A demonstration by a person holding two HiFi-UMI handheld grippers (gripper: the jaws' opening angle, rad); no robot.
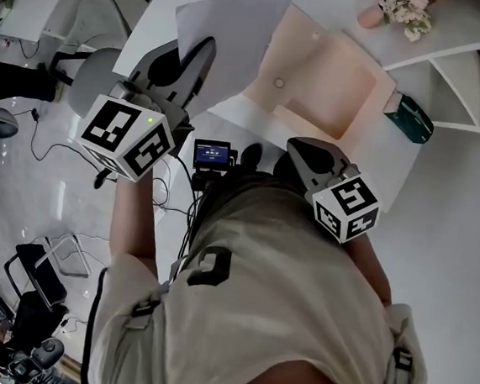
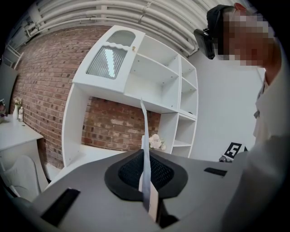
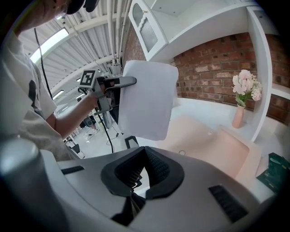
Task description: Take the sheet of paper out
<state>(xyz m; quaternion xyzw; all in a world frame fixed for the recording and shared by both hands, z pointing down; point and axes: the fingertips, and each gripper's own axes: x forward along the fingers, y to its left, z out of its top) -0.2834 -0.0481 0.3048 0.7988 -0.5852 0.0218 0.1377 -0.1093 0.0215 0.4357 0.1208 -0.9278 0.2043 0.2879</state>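
Aloft, sheet of paper [image 1: 234, 16] tight between left gripper [image 1: 194, 56] jaws.

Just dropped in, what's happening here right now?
A person works two handheld grippers. The left gripper is shut on the sheet and holds it up in the air, clear of the open pink folder lying on the white desk. The right gripper is shut and empty, near the desk's near edge.
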